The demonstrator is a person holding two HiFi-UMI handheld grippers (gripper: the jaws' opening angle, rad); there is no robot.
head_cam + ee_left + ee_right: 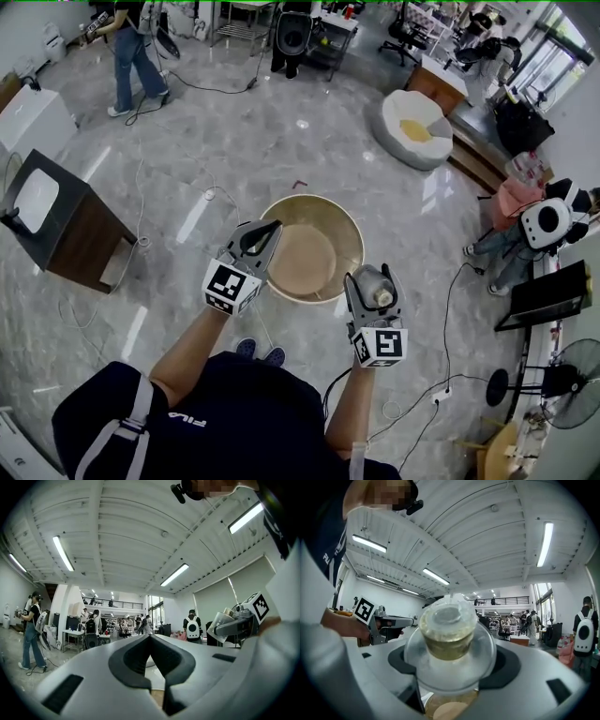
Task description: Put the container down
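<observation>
A clear lidded plastic container (380, 295) with yellowish contents is clamped between the jaws of my right gripper (373, 281), held in the air near the right rim of a round tan basin-like table (323, 211). The right gripper view shows the container (450, 634) filling the space between the jaws, the right gripper (452, 663) shut on it. My left gripper (267, 231) hovers over the table's left rim, its jaws meeting at the tips with nothing between them. In the left gripper view the left gripper (150, 639) is shut, and the container (220, 625) shows at the right.
Grey marble floor lies below, with cables across it. A brown cabinet (66, 230) stands at the left and a white cushioned seat (417, 128) at the back right. A person (131, 56) stands at the far left and another with a white backpack (544, 225) at the right. A fan (572, 384) stands at the lower right.
</observation>
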